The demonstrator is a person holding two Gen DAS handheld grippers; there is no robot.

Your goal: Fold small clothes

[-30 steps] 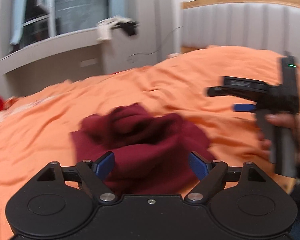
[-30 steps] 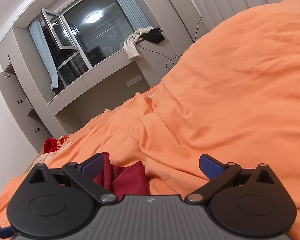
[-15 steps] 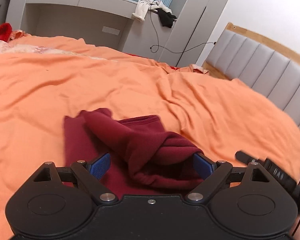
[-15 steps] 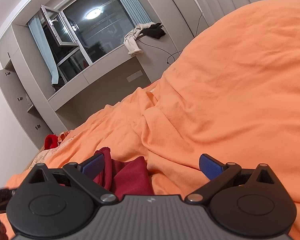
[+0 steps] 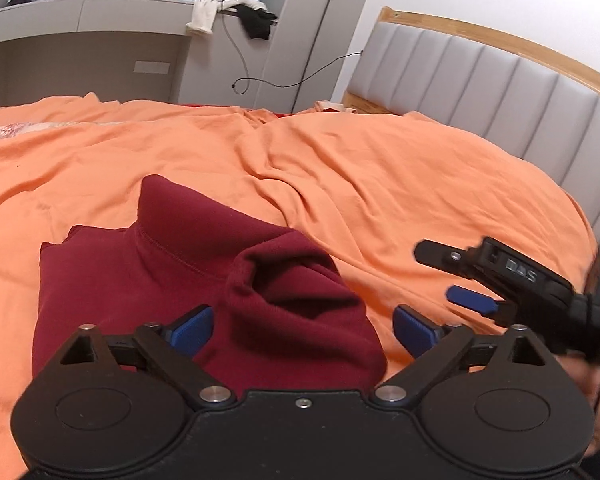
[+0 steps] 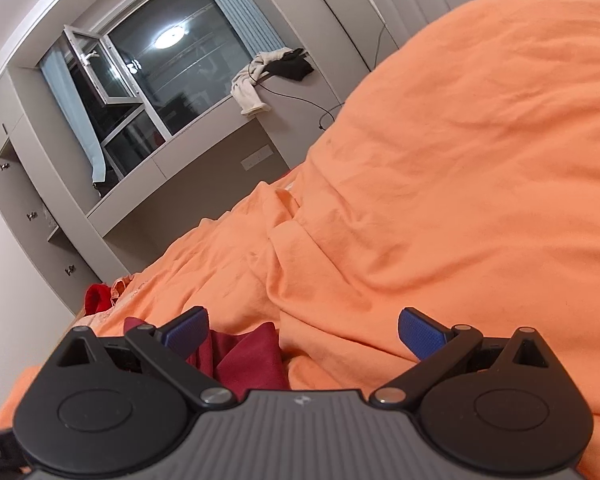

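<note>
Rumpled orange bedsheet [image 5: 380, 168]; soft maroon turtleneck [image 5: 172, 272] bunched between opening left tool [image 5: 302, 330]; right tool [image 6: 302, 334] spread, empty.

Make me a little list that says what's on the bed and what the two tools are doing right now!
clothing: dark red garment, partly flat, its right part bunched into a lump
surface: orange bedspread, wrinkled
left tool: jaws opening, the bunched cloth lies between them, pads not pressing it
right tool: open, nothing gripped, red cloth by its left finger
behind the bed: grey padded headboard
on the ledge: white and black clothes
</note>
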